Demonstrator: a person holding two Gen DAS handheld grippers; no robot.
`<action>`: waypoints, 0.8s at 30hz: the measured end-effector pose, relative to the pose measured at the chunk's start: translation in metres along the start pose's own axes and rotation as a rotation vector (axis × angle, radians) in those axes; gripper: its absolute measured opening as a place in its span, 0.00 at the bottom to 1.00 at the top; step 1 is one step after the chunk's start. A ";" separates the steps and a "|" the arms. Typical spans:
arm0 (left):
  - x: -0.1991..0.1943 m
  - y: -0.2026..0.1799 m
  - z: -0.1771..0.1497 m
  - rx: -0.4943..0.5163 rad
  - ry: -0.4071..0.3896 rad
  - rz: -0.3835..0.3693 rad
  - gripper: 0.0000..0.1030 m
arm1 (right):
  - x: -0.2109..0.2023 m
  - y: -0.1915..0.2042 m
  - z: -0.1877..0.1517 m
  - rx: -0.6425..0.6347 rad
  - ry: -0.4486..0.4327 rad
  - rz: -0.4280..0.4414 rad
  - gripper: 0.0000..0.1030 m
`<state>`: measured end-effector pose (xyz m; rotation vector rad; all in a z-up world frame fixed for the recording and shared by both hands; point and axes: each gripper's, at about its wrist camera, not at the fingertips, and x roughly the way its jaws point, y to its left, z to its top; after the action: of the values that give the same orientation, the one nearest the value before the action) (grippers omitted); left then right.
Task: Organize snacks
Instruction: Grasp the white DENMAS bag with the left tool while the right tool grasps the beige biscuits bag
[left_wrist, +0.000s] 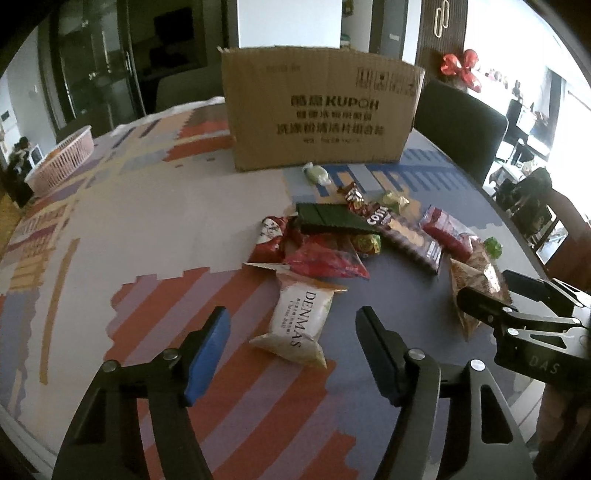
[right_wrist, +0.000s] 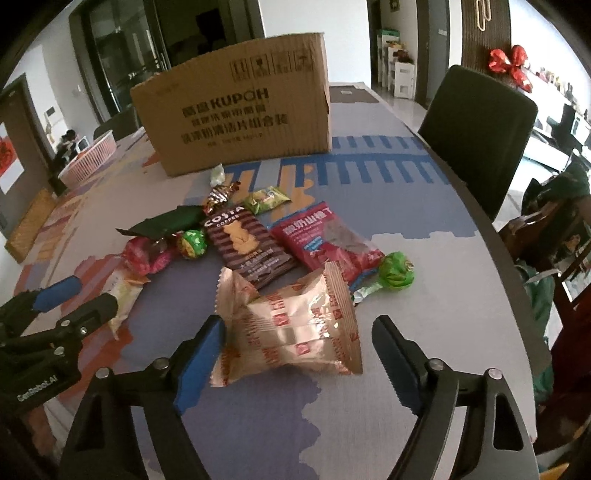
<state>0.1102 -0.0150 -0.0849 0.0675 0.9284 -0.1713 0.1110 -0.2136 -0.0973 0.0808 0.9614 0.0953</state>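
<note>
right gripper (right_wrist: 295, 354) spread, straddling foil biscuit pack (right_wrist: 291, 325) — lower, pinch mid-body, not crinkly seam. left gripper (left_wrist: 291, 350) spread over denmas pack (left_wrist: 299, 321). cardboard box (right_wrist: 236, 107) at 12 o'clock — likely drop spot.

The left gripper (left_wrist: 291, 350) filled the bottom of the frame, its blue-padded jaws wide apart above the patterned table (left_wrist: 129, 229). Between and just beyond them lay a white DENMAS packet (left_wrist: 297, 325). At lower right the right gripper (left_wrist: 491, 299) reached in, its jaws either side of a tan packet (left_wrist: 476, 280). In the middle, snacks lay heaped: a red bag (left_wrist: 269, 238), a red pouch (left_wrist: 328, 260), a green pack (left_wrist: 328, 218), a COSTA pack (left_wrist: 406, 236) and a red packet (left_wrist: 447, 230). A cardboard box (left_wrist: 317, 110) stood at upper centre, a pink basket (left_wrist: 61, 160) at the left edge, and a dark chair (left_wrist: 461, 125) at upper right.
</note>
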 end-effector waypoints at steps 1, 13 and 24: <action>0.002 0.000 0.001 0.000 0.005 -0.004 0.64 | 0.002 0.000 0.001 0.001 0.006 0.005 0.76; 0.025 -0.002 0.002 -0.004 0.069 -0.056 0.36 | 0.008 0.012 0.001 -0.057 0.023 0.061 0.52; 0.010 -0.003 0.000 -0.018 0.056 -0.078 0.32 | -0.001 0.015 0.000 -0.078 -0.012 0.098 0.41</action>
<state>0.1153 -0.0189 -0.0929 0.0198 0.9886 -0.2344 0.1096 -0.1990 -0.0952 0.0566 0.9405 0.2219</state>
